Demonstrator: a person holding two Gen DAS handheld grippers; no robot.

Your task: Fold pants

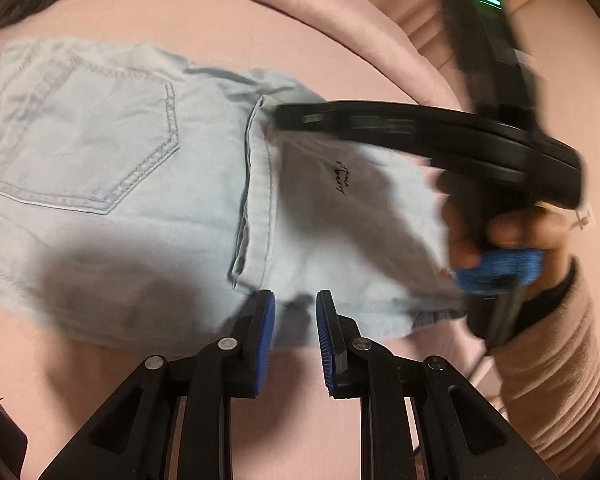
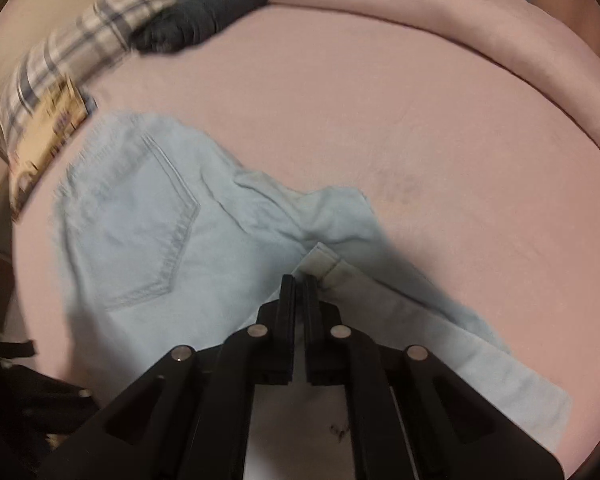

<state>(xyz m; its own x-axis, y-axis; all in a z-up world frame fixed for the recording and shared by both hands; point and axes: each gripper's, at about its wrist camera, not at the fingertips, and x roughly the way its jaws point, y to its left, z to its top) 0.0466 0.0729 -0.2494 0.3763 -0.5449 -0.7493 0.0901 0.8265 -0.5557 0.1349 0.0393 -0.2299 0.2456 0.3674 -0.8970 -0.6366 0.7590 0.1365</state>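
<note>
The right gripper pinches the pants hem, seemingly firmly; blur hides the contact. The left gripper stands slightly apart, gripping nothing. If that thin hem slips, the fold collapses mid-bed.

Pink bedsheet — plaid pillow beyond.

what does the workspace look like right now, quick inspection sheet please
surface: pink bed sheet, mostly smooth
job's things: light blue jeans, back pocket up, one part lifted
clutter: plaid cloth, dark garment, printed box at the far edge
grippers: left gripper slightly apart at the jeans' edge, grip unclear; right gripper pinching a hem
cables: nothing seen
surroundings: pink bedding ridge behind; pink sleeve
</note>
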